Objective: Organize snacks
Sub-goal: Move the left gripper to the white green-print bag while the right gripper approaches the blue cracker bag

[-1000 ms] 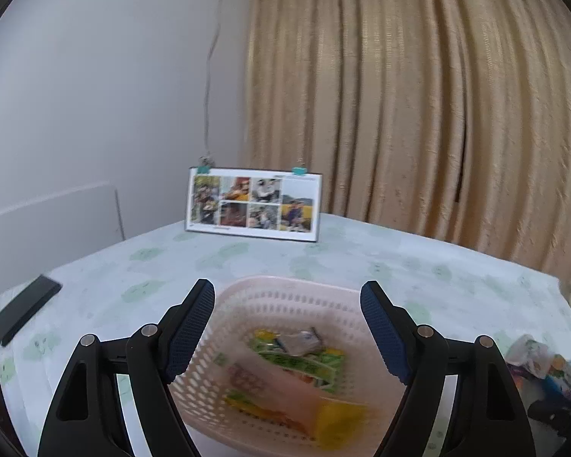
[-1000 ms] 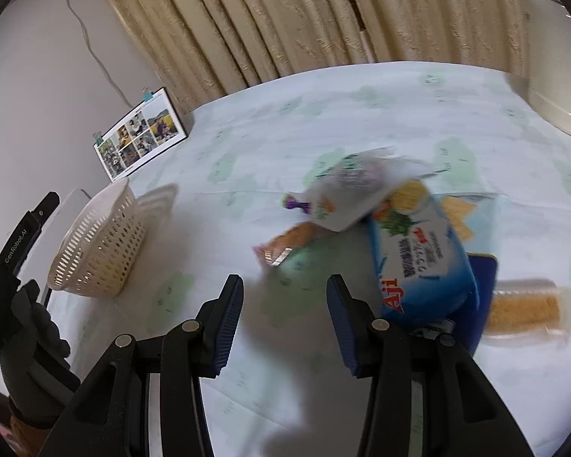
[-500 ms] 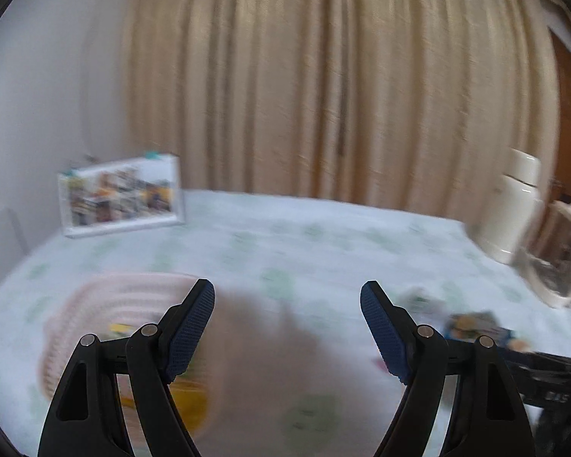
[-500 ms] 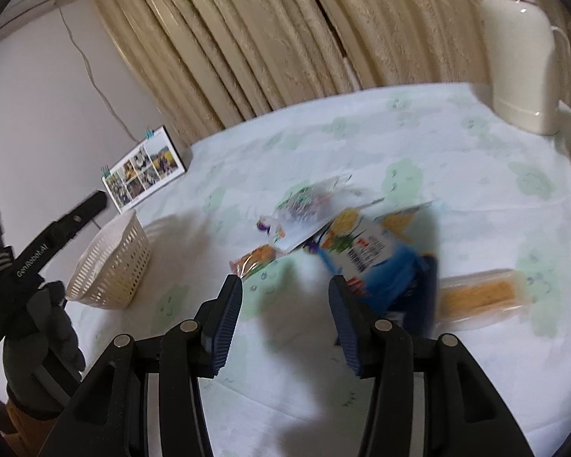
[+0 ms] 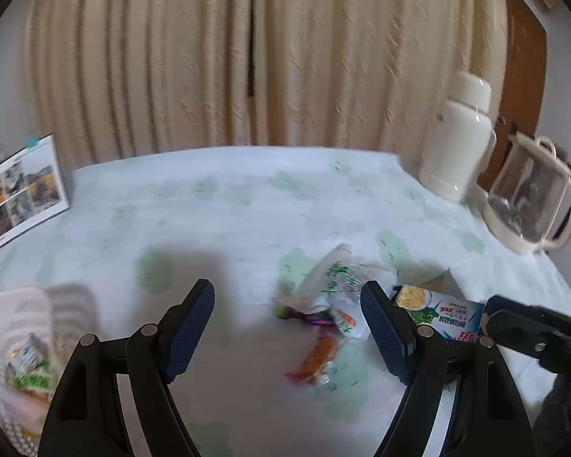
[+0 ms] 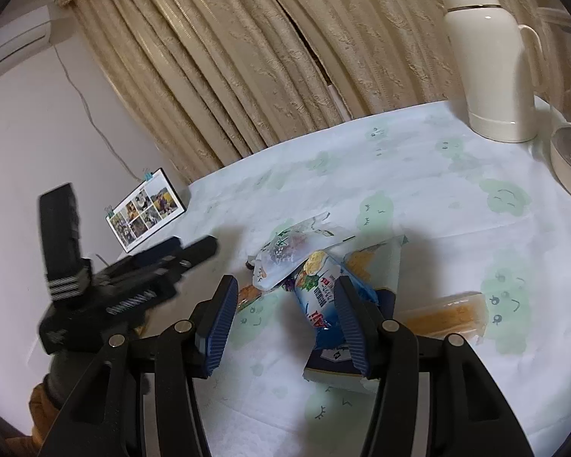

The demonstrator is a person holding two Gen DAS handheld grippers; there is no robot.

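The left gripper (image 5: 287,329) hangs with jaws wide apart, holding nothing. The right gripper (image 6: 283,318) is also spread, empty.

This is looking like a room in a home. Long tan curtains (image 6: 224,76) are hanging down behind the desk (image 5: 247,205), at twelve o'clock. A soft cloth with little green smiling clouds is covering the desk. A cream flask (image 6: 491,61) is standing at two o'clock, just beside a clear glass kettle (image 5: 529,194). A card full of small photos (image 6: 144,213) is leaning against the wall at ten o'clock, with clips on top. A brown wooden door (image 5: 521,76) is showing at the far right. Snack packets (image 6: 316,266) are lying in a pile on the cloth.
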